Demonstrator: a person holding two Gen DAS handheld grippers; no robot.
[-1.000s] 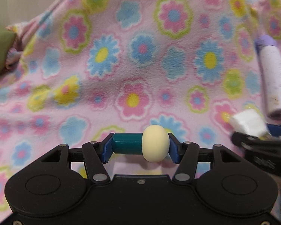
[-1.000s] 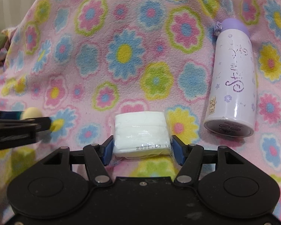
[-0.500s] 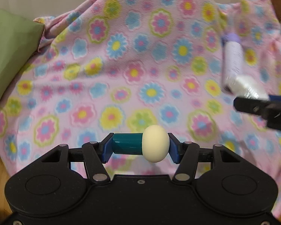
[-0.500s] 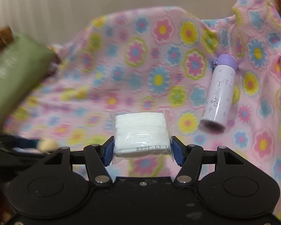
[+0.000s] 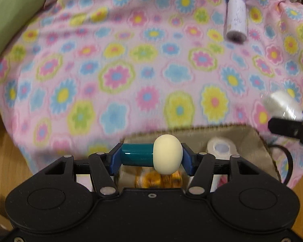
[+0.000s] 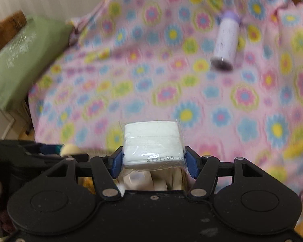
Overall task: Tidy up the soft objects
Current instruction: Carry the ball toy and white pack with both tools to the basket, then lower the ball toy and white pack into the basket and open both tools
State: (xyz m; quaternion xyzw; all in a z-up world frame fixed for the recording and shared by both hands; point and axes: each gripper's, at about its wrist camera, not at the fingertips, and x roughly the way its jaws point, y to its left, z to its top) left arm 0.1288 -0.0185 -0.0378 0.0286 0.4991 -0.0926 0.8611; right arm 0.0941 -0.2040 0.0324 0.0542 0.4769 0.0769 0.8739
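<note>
Left gripper [image 5: 151, 158] clamped end-to-end on a small toy [image 5: 151, 155] — teal cylinder with a cream, rounded cap — pads pressing on both ends. It hangs above a soft tan-lined basket [image 5: 258, 139] at the near edge of the flowered blanket [image 5: 119, 74]. Inside the basket: a white roll [image 5: 222, 148] with a pale hollow core, and something orange-yellow [image 5: 161, 178] below the toy (too blurred to name).

Right gripper [image 6: 153, 158] clenched on a white folded pad in clear wrap [image 6: 152, 144], a printed date along its lower edge. The blue pads [image 6: 117, 161] bear on both sides of the pack. Pale rolls show beneath it, partly hidden by the gripper body. In the left wrist view this same gripper enters from the right edge, its wrapped pad near the basket's far right corner.

Blanket — pink fleece, flowers in blue, yellow and green — covers most of both views. A lavender-capped bottle [image 5: 235, 19] lies on its side on the blanket, well apart from the basket, cap pointing away. A green cushion [image 6: 24, 58] sits at the blanket's left edge. Wooden floor [image 5: 6, 141] shows at lower left. A black cord [image 5: 286, 161] loops beside the basket's right wall.

Both views smeared by motion blur.
</note>
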